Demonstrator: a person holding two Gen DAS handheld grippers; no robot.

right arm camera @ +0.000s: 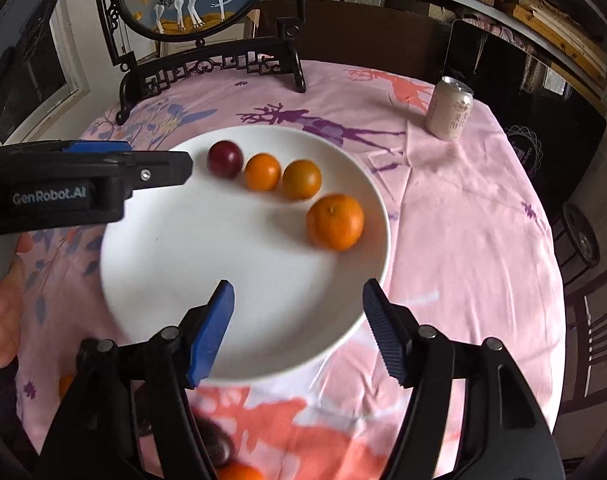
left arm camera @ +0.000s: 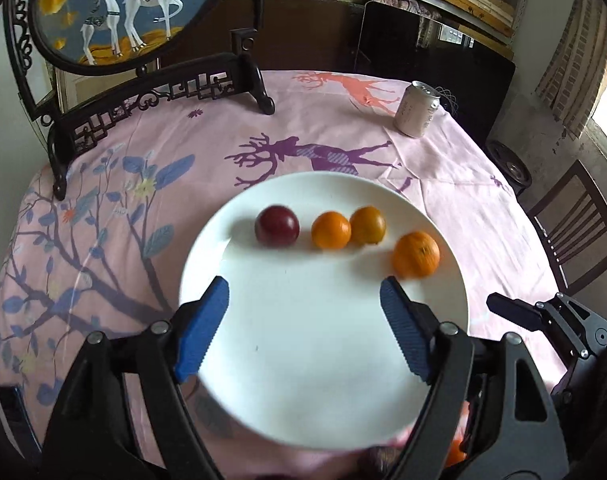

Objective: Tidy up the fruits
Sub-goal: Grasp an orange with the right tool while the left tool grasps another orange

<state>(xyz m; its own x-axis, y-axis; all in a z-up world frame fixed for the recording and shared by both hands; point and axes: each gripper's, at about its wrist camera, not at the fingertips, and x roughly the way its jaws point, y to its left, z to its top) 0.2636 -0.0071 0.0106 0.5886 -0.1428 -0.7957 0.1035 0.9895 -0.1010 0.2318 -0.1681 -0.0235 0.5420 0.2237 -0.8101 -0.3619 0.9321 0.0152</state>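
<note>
A white plate (left arm camera: 303, 360) sits on the pink tablecloth and holds a dark red plum (left arm camera: 276, 226), two small oranges (left arm camera: 330, 230) (left arm camera: 368, 225) and a larger orange (left arm camera: 416, 254). My left gripper (left arm camera: 303, 300) is open and empty above the plate's near half. In the right wrist view the same plate (right arm camera: 223, 280) shows the plum (right arm camera: 225, 159), small oranges (right arm camera: 262, 172) (right arm camera: 302, 179) and larger orange (right arm camera: 335, 222). My right gripper (right arm camera: 297, 300) is open and empty over the plate's near edge. More fruit lies by the near table edge: an orange (right arm camera: 239, 472) and a dark fruit (right arm camera: 219, 444).
A pale drink can (left arm camera: 417, 109) stands at the far right of the table. A black-framed deer screen (left arm camera: 135, 12) stands at the back left. The left gripper's body (right arm camera: 83, 188) reaches over the plate's left side. A chair (left arm camera: 575, 236) stands at the right.
</note>
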